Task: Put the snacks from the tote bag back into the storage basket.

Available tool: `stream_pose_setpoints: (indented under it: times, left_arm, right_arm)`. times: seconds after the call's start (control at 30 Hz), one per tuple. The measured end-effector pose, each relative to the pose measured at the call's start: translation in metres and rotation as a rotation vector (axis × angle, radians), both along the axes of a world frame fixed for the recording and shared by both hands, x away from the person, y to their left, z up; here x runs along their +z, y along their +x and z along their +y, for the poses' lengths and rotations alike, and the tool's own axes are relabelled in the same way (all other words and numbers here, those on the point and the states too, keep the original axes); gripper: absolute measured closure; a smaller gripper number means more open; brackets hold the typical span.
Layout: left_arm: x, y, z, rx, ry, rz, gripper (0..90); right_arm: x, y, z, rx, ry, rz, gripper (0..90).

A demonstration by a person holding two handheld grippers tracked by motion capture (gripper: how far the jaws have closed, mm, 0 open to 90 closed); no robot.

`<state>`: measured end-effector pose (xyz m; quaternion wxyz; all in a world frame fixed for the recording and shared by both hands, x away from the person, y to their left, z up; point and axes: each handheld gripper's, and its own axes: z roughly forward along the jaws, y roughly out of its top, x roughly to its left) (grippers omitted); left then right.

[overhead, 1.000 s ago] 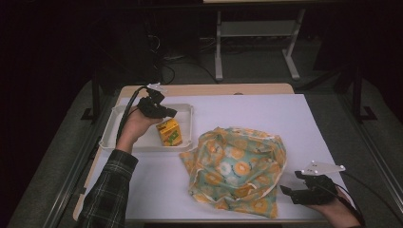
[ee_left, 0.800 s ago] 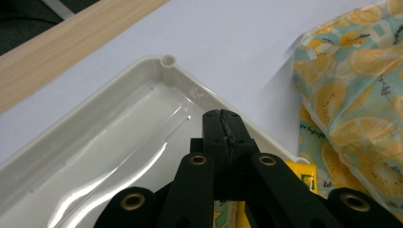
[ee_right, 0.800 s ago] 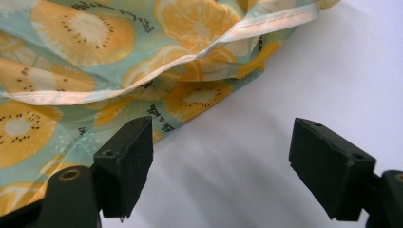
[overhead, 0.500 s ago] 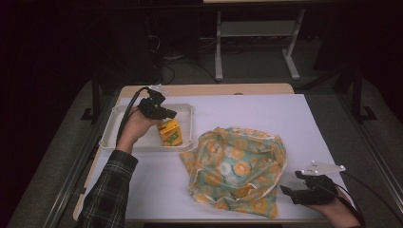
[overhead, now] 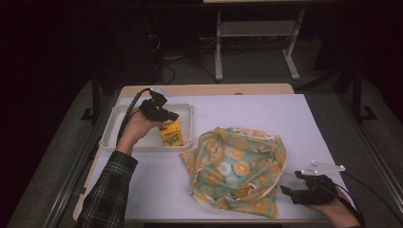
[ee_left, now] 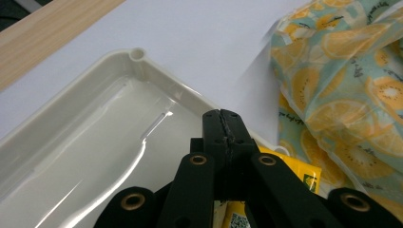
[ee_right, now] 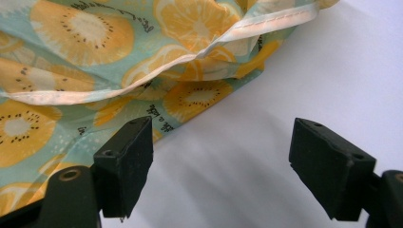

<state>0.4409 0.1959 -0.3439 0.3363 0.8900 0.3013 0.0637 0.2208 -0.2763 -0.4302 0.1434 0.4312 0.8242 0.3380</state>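
Two things lie on the white worktop [overhead: 285,118]: a small yellow carton [overhead: 171,133] and a fruit-print cloth bag [overhead: 237,166]. The carton stands in the near right corner of a shallow white tray [overhead: 114,126], which sits at the left of the worktop. Its yellow top shows just under the left tool [ee_left: 222,124] in the left gripper view. That tool hangs above the carton with its jaws pressed together, nothing between them at the tips — whether it touches the carton I cannot tell. From the high view the left tool [overhead: 161,111] is held over the tray by a hand on a plaid sleeve [overhead: 107,190], its cable looping back along the tray's left side.

Beside the tray, to its right, the bag lies crumpled and flat, printed with orange and kiwi slices on pale green, a white seam along its edge. One corner of the bag reaches almost to the tray.

At the near right corner of the worktop the right tool [overhead: 297,192] rests low, pointing at the bag's edge. Its jaws stand wide apart — the left jaw is just beside the cloth, the right one over bare worktop.
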Motion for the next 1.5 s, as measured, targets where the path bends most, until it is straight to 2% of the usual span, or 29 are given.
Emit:
stream_pose_setpoints:
  times: [0.27, 0.3, 0.47, 0.6, 0.67, 0.97, 1.1, 1.33, 1.37, 1.5]
  left_arm:
    - [0.0, -0.003, -0.004, -0.033, 0.008, 0.008, 89.8]
    - [0.0, -0.004, -0.005, -0.025, -0.006, 0.017, 89.8]
    - [0.001, -0.005, -0.005, -0.05, 0.014, 0.016, 89.8]
    - [0.001, -0.007, -0.006, -0.046, 0.002, 0.022, 89.8]
    - [0.001, -0.007, -0.005, -0.056, 0.009, 0.023, 89.8]
    - [0.003, -0.007, -0.002, -0.032, -0.004, 0.008, 88.4]
    - [0.006, -0.008, 0.003, -0.018, -0.006, 0.002, 82.7]
    - [0.011, -0.01, 0.011, 0.035, -0.039, -0.018, 67.4]
    - [0.012, -0.01, 0.013, 0.024, -0.029, -0.018, 66.1]
    - [0.015, -0.014, 0.02, 0.05, -0.029, -0.029, 58.5]
  right_arm:
    - [0.0, 0.0, 0.0, 0.001, -0.001, 0.0, 22.2]
    - [0.0, 0.0, 0.0, 0.001, 0.0, -0.001, 22.2]
    - [0.0, 0.0, 0.0, 0.001, 0.0, -0.001, 22.2]
    - [0.0, 0.0, 0.0, 0.001, 0.0, -0.001, 22.2]
    - [0.0, 0.0, 0.0, 0.001, -0.001, 0.0, 22.2]
    - [0.0, 0.0, 0.0, -0.001, 0.002, 0.0, 22.2]
    - [-0.001, 0.0, 0.0, 0.002, -0.001, 0.0, 22.2]
    - [-0.001, 0.0, 0.0, 0.001, -0.001, 0.0, 22.2]
    - [-0.001, 0.0, 0.0, 0.001, -0.001, -0.001, 22.2]
    - [-0.001, 0.0, 0.0, 0.001, -0.002, -0.001, 22.2]
